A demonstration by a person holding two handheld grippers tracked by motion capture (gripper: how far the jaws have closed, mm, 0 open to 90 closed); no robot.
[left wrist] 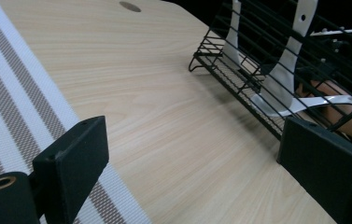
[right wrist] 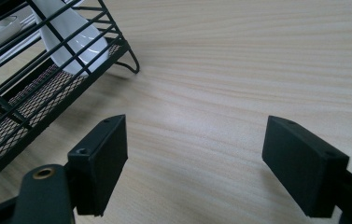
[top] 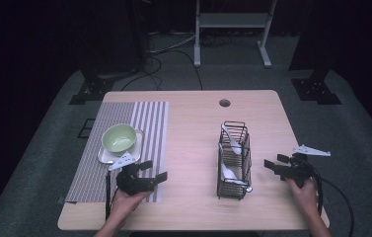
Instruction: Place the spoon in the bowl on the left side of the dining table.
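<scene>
Wooden table (top: 193, 143) | wire rack (top: 234, 160) with probably spoons (top: 233, 140) | left gripper (top: 155, 171) jaws apart | right gripper (top: 272, 165) jaws apart

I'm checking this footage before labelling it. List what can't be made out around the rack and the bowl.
- High view: how many spoons the wire rack holds; too small, bars cross them.
- High view: contents of the green bowl; too small.
- Right gripper view: spoon handle; cut off by the top edge.
- Left gripper view: right hand; behind the rack.
</scene>
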